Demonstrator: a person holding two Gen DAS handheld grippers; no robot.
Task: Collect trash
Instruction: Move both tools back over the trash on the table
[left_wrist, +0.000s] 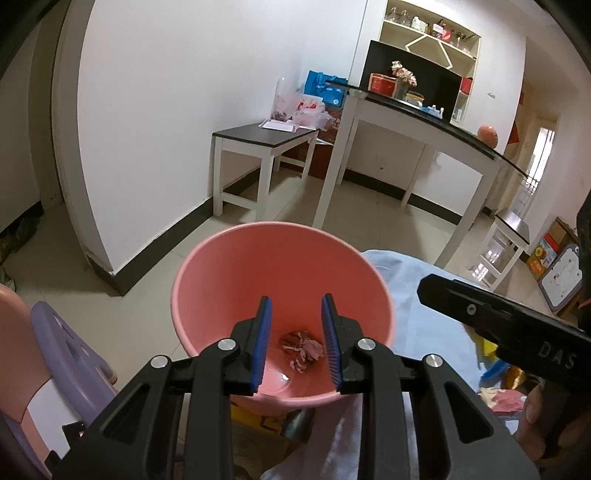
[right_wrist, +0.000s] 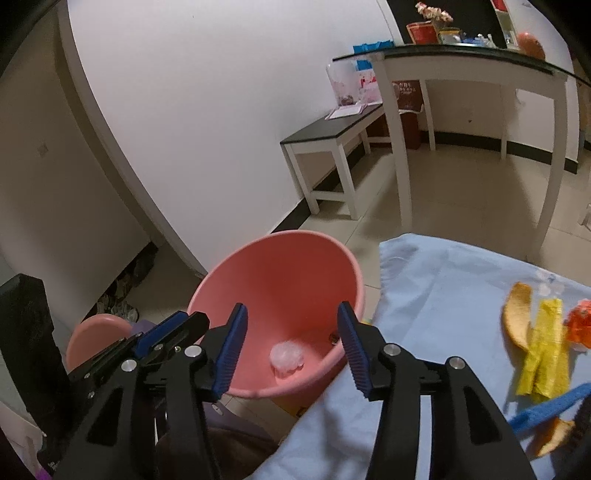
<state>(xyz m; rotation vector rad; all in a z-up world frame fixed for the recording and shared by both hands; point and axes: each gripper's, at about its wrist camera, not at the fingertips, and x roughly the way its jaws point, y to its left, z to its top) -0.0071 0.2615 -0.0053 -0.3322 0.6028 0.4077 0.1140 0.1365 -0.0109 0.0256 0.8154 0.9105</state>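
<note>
Left gripper (left_wrist: 295, 343): spread, empty, held over pink bin (left_wrist: 221, 254). Right gripper (right_wrist: 291, 347): spread, empty. Crumpled scrap (left_wrist: 303, 350) lies at bin bottom. Peel (right_wrist: 517, 317) and yellow wrapper (right_wrist: 546, 350) remain on blue cloth (right_wrist: 443, 288), at 3 o'clock. Risk: cloth may be snagged if peel is pinched too low.

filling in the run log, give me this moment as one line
left tongs: open, empty, over pink bin | right tongs: open, empty | bin: crumpled wad | blue cloth: orange peel, yellow wrapper

From here I can read only the pale letters "DAS" on the black body of the right tongs (left_wrist: 517, 325); other labels blur.
</note>
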